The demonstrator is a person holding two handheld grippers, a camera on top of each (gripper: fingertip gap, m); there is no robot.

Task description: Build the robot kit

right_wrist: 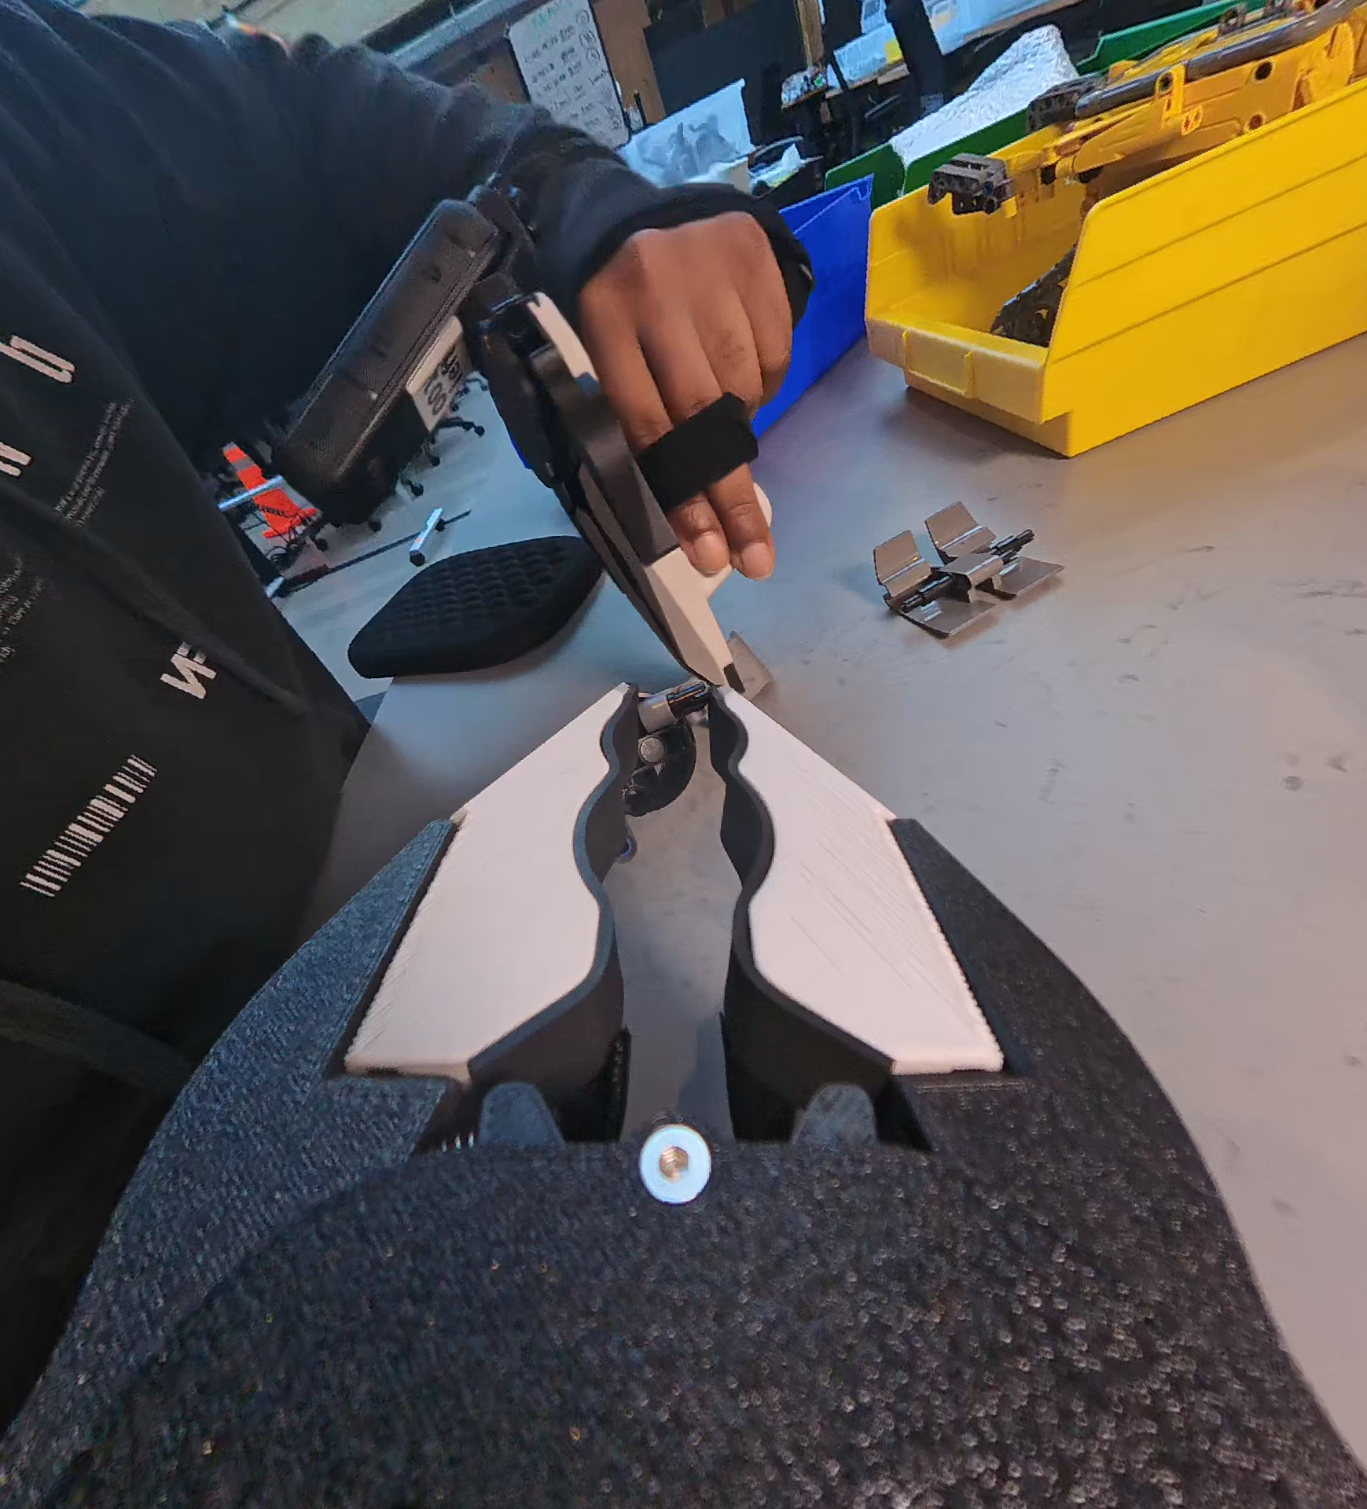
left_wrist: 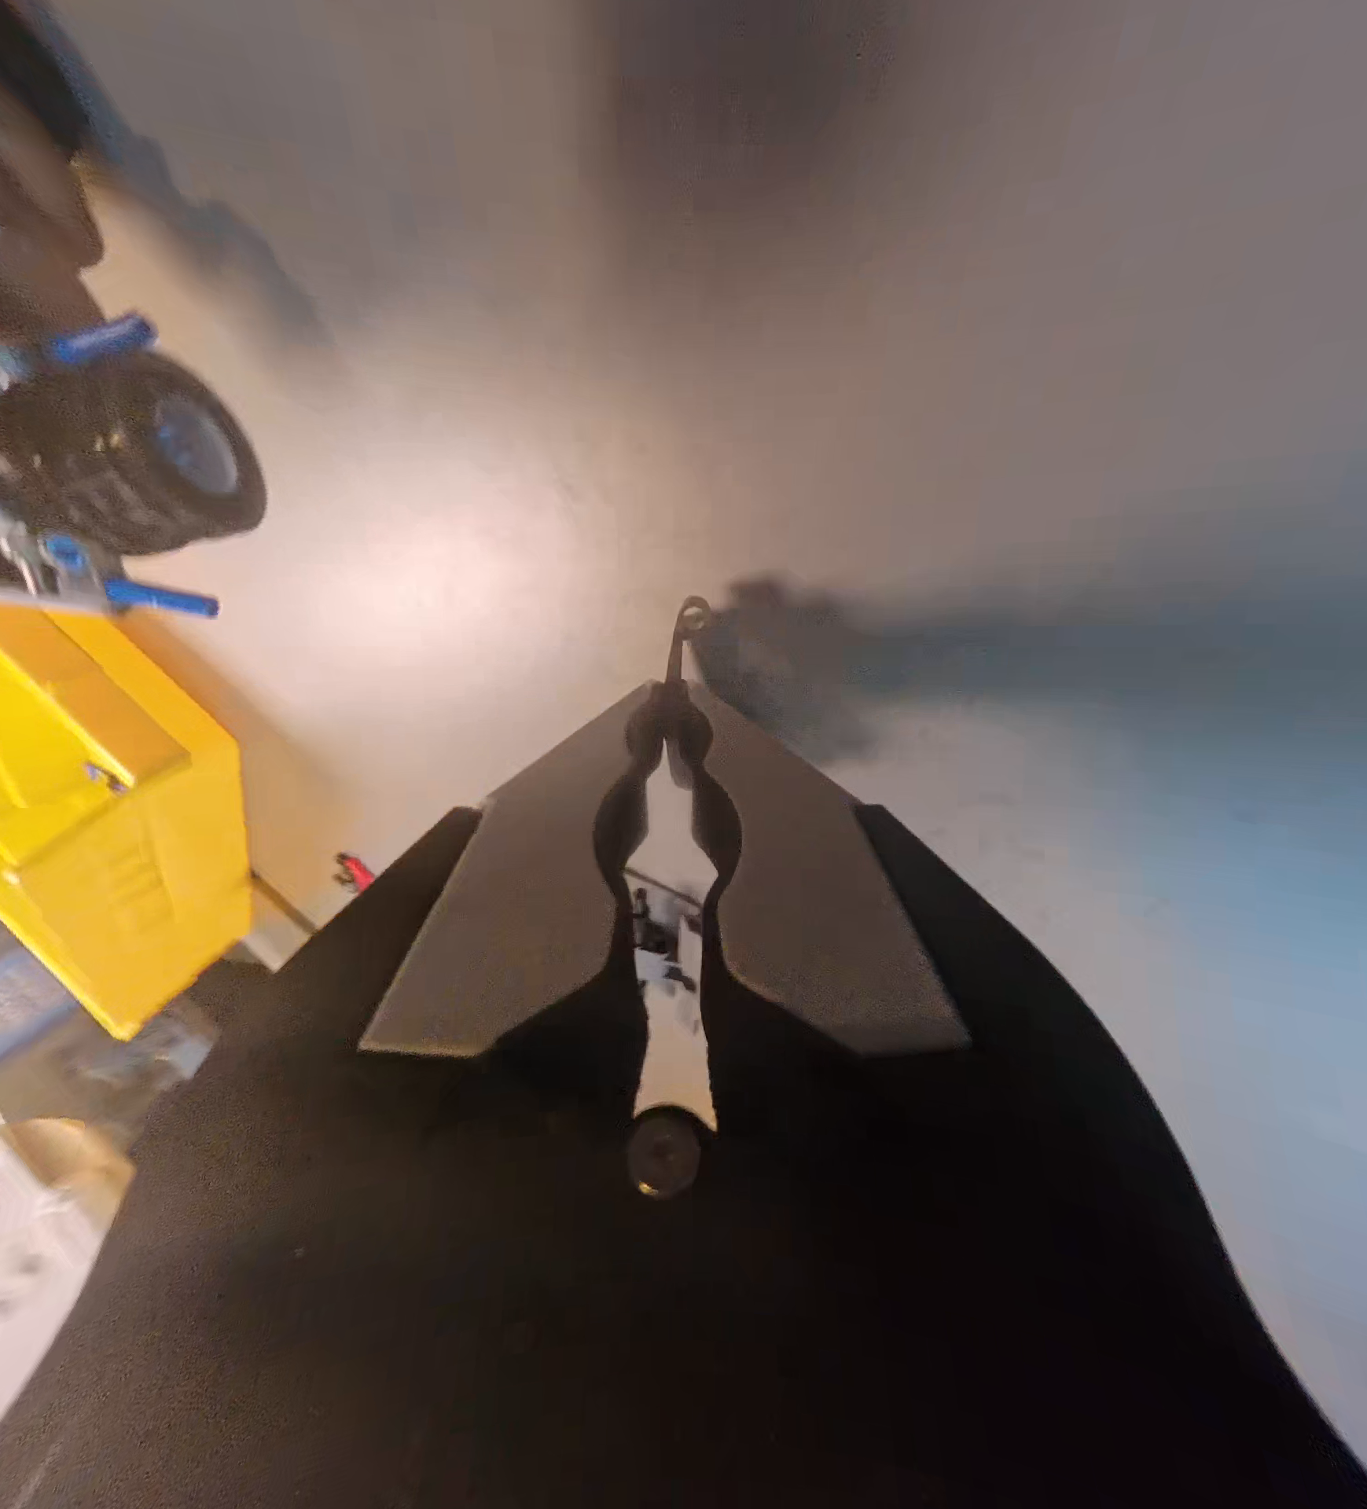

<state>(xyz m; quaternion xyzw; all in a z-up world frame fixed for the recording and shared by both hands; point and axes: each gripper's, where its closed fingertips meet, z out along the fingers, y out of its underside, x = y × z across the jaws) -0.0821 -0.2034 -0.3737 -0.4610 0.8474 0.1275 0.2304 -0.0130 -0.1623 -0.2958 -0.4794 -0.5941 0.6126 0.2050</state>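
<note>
In the left wrist view my left gripper [left_wrist: 667,704] is shut on a thin dark part with a ring end [left_wrist: 690,620] that sticks out past the tips, over the grey table [left_wrist: 827,327]. The picture is blurred. In the right wrist view my right gripper [right_wrist: 672,704] is closed on a small grey and black pin part [right_wrist: 667,706], with a black curved piece [right_wrist: 658,776] hanging below it. The left gripper [right_wrist: 727,676], held by a hand [right_wrist: 688,343], comes down from above and its tip meets this part, next to a small grey piece [right_wrist: 752,665].
A grey panel assembly with black pins [right_wrist: 966,571] lies on the table [right_wrist: 1153,816] to the right. A yellow bin [right_wrist: 1235,269] of yellow parts and a blue bin [right_wrist: 827,286] stand behind. A black mesh pad [right_wrist: 476,604] lies left. The left view shows a yellow bin [left_wrist: 92,816] and a black wheel [left_wrist: 133,457]. One gripper's finger ends stand about 11 centimetres off the other's.
</note>
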